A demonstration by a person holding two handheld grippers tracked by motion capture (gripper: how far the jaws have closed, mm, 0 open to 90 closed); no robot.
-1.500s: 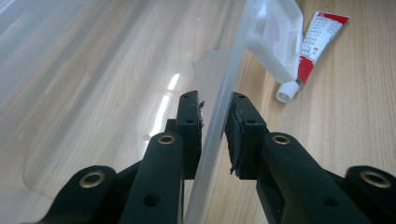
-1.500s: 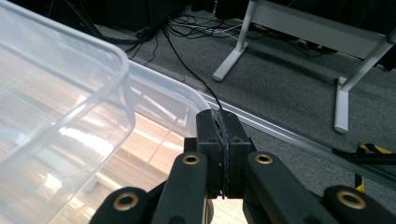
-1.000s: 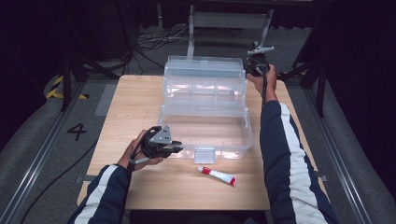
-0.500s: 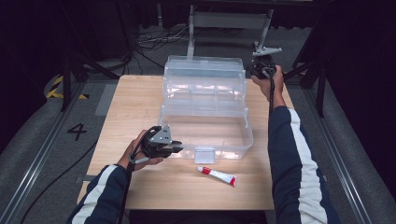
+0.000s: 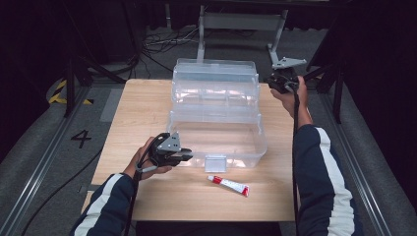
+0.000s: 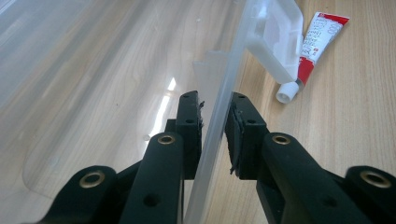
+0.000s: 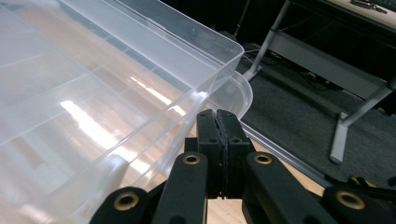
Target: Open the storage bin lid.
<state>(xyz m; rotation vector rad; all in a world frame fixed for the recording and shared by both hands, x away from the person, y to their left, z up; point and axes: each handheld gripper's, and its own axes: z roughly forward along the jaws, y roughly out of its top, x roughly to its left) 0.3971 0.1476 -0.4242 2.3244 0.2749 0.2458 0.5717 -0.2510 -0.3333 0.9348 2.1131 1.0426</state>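
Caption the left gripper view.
Left gripper clamps the clear box's front wall; a glue tube lies beyond.

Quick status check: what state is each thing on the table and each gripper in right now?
Box: open, lid raised behind it, nothing inside.
Tube: capped, lying flat on the table in front of the box.
Left gripper: astride the box's front wall.
Right gripper: shut, empty, beside the lid.

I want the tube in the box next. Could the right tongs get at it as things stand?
Probably yes: the tube lies bare on the table, but the right tongs are shut, far beyond the box.
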